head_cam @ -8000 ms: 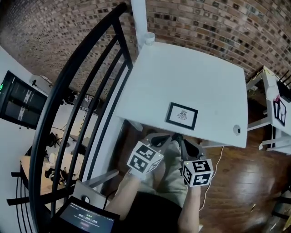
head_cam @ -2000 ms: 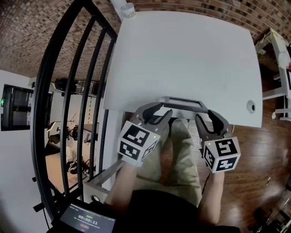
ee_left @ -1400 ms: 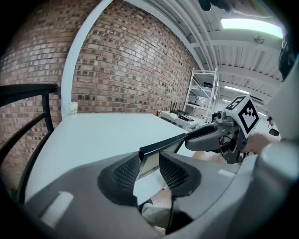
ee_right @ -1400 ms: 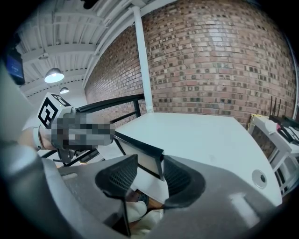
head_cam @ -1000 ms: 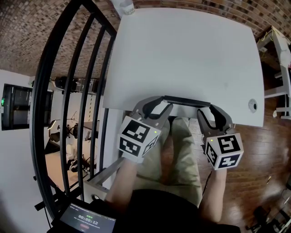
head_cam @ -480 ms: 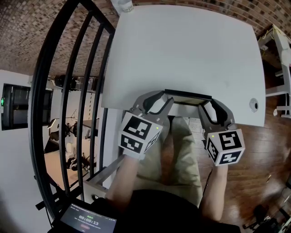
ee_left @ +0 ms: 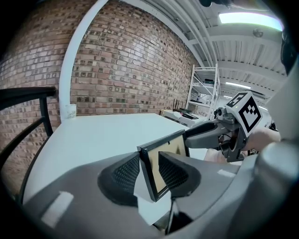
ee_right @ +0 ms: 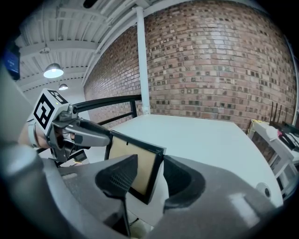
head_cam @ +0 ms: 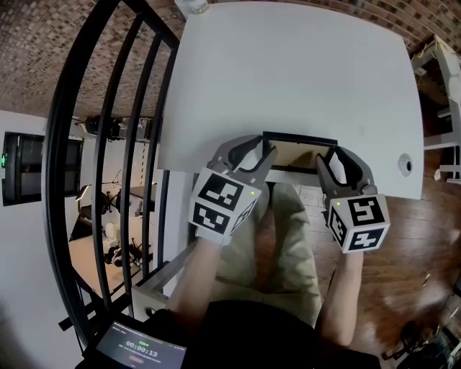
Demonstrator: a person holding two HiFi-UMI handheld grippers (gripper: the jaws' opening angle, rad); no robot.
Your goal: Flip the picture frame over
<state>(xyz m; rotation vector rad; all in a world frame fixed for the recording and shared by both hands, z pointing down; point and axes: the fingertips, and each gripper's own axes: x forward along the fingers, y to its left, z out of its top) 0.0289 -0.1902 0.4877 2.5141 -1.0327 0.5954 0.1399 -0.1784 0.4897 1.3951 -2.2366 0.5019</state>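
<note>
The black picture frame [head_cam: 297,152] stands on edge above the near edge of the white table [head_cam: 288,65], with its tan back toward me. My left gripper [head_cam: 253,150] is shut on the frame's left end, and my right gripper [head_cam: 341,160] is shut on its right end. In the left gripper view the picture frame [ee_left: 164,158] sits between the left gripper's [ee_left: 152,175] pads, with the right gripper [ee_left: 219,135] at its far end. In the right gripper view the picture frame [ee_right: 135,168] sits between the right gripper's [ee_right: 145,179] pads. The frame's picture side is hidden.
A black metal railing [head_cam: 108,144] runs along the table's left side. A white cup [head_cam: 191,6] stands at the far left corner, and a cable hole [head_cam: 405,164] is near the right front corner. A tablet [head_cam: 140,349] lies at the bottom left, above a wooden floor [head_cam: 403,288].
The frame, which lay face up on the table at first, is now held by both grippers. Over the last second it tipped further, so more of its tan back shows.
</note>
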